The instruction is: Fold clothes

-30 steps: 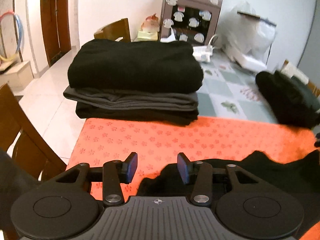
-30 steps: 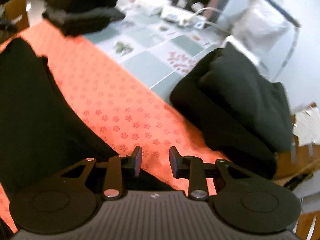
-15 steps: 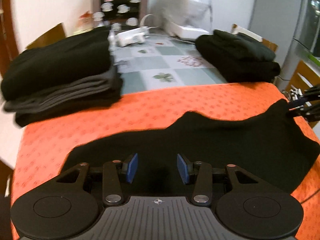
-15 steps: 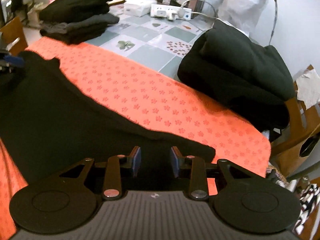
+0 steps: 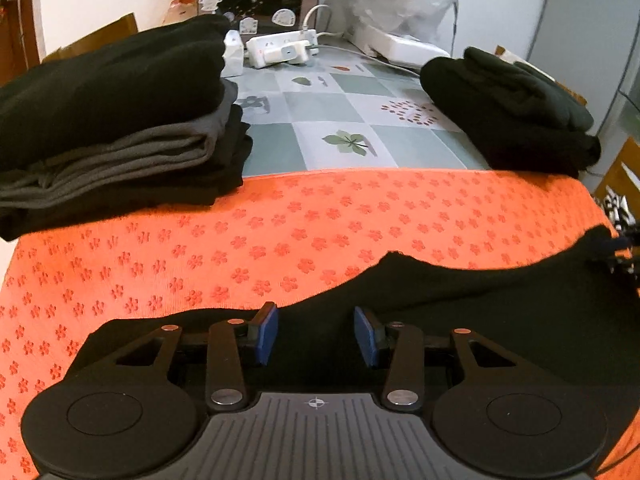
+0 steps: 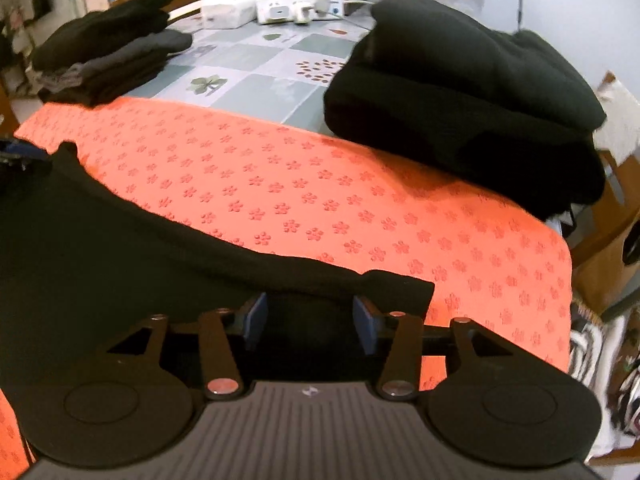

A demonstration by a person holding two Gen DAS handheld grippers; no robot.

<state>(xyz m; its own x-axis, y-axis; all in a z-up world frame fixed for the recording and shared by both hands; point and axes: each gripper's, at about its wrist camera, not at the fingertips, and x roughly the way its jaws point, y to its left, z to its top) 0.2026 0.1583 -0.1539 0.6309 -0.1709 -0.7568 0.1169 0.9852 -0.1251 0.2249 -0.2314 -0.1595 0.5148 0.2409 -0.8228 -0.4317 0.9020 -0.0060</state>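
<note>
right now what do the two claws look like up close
Both match: the left claw and right claw are matte black, with two flat blue pads on black linkage arms with silver rivets. Each has two round discs beside a ribbed grey plate with a small crosshair mark. No cables or sleeves show.

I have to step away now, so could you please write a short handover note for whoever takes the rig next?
Left gripper: open, over the black garment, nothing pinched.
Right gripper: jaws have just been opening, over the garment's corner, not gripping.
The garment lies spread on the orange mat, unfolded.
Done: folded stack at far left.
Left: fold this garment, then the dark pile at far right.
</note>
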